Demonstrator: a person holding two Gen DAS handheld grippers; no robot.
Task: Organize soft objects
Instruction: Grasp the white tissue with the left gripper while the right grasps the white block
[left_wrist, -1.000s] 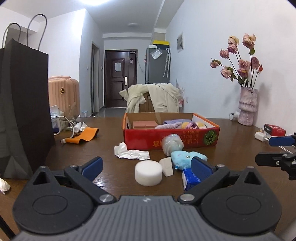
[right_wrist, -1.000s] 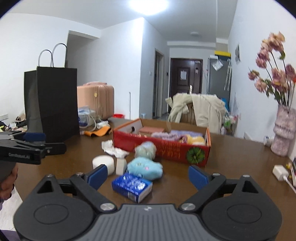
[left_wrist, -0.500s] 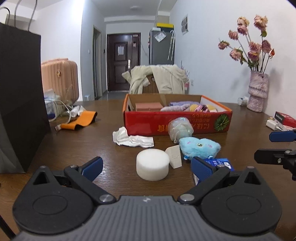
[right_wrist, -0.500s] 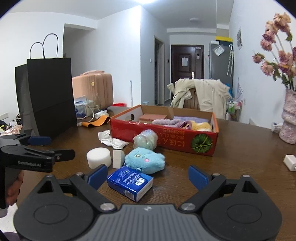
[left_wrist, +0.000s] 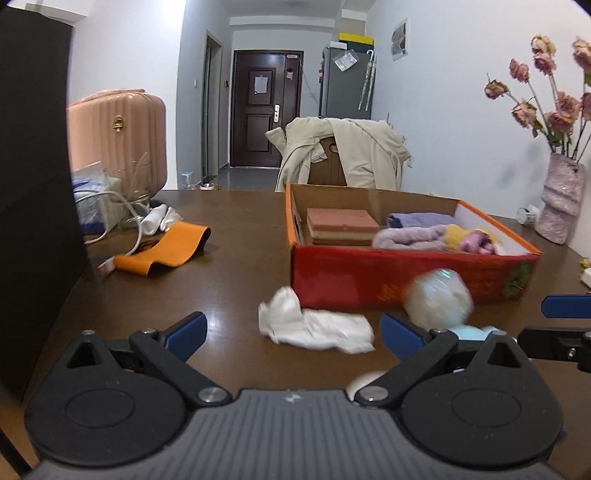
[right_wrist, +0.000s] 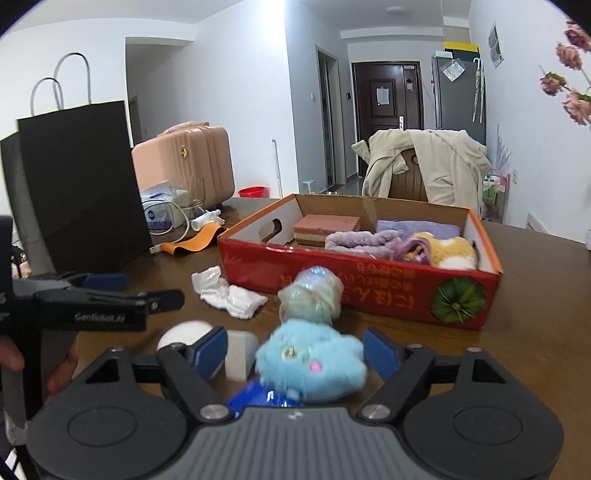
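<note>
We hold the right gripper (right_wrist: 293, 349) low over the brown table (right_wrist: 535, 295), its blue pads spread wide and nothing pinched between them. The blue plush toy (right_wrist: 310, 360) lies in the gap between the pads, touching neither that we can see. At 12 o'clock from the plush, just beyond it, sits a wrapped pale ball (right_wrist: 310, 295), resting against the front wall of the red cardboard box (right_wrist: 369, 284). At 9 o'clock from the plush stand a white wedge (right_wrist: 240, 352) and a white foam disc (right_wrist: 184, 332), partly hidden by the left pad. A blue packet (right_wrist: 258, 397) peeks out under the plush at 6 o'clock. At 11 o'clock a crumpled white cloth (right_wrist: 229, 291) lies on the table.

Inside the box we see a pink-and-cream sponge block (right_wrist: 327, 227), a purple towel (right_wrist: 354, 240) and a yellow plush (right_wrist: 447, 249).

Our left gripper (left_wrist: 291, 334) is also spread open and empty; the white cloth (left_wrist: 314, 328) lies between its pads, a little beyond them. From that view the wrapped ball (left_wrist: 437, 301) sits at 2 o'clock, blurred, against the box (left_wrist: 369, 280). An orange strap (left_wrist: 166, 253) lies at 10 o'clock, near a black paper bag (left_wrist: 33, 184). A vase of dried roses (left_wrist: 559, 203) stands at the table's far right.
</note>
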